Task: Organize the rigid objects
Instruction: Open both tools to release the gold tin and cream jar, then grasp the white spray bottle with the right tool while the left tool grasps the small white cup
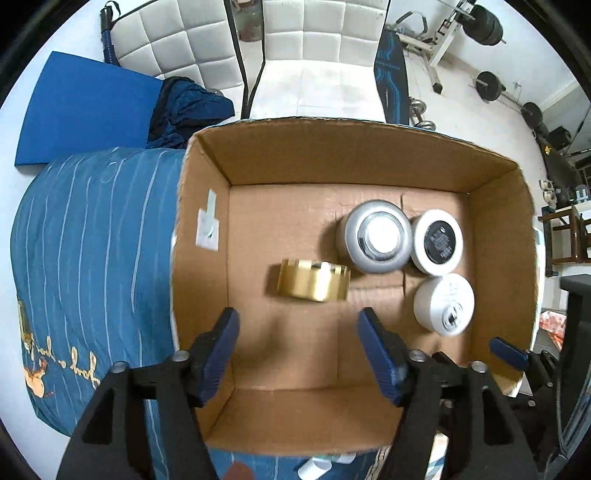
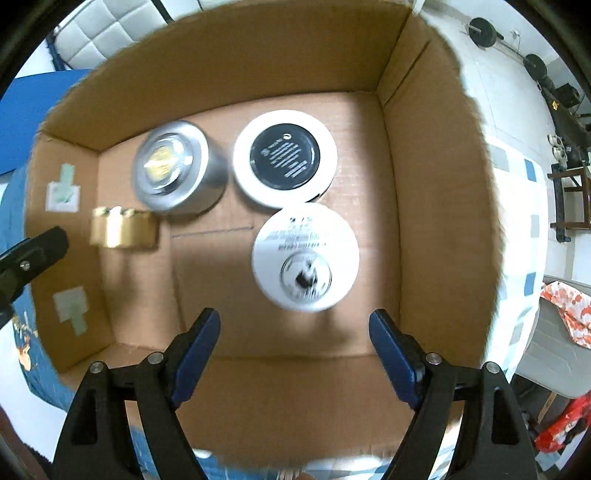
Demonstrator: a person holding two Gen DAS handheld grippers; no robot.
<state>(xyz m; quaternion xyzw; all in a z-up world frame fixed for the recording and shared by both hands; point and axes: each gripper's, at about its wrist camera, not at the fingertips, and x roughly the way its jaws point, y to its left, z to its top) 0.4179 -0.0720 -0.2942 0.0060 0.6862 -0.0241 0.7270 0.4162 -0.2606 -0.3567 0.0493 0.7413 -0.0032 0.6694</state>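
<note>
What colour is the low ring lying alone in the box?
Gold ring; clearest in the left wrist view.

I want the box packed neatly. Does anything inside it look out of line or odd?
The gold ring-shaped piece stands out: it sits alone toward the box's middle-left, apart from the three round jars clustered at the right. Its notched edge faces up. Nothing looks spilled or broken.

A white floor (image 1: 461,99) runs back to a weight bench (image 1: 391,85) and barbells (image 1: 487,22) at the far right. Two white quilted chairs (image 1: 325,40) stand behind a blue striped bedspread (image 1: 96,236). A blue mat (image 1: 88,107) lies on the left, dark blue cloth (image 1: 188,107) crumpled beside it. Light is bright and even.
</note>
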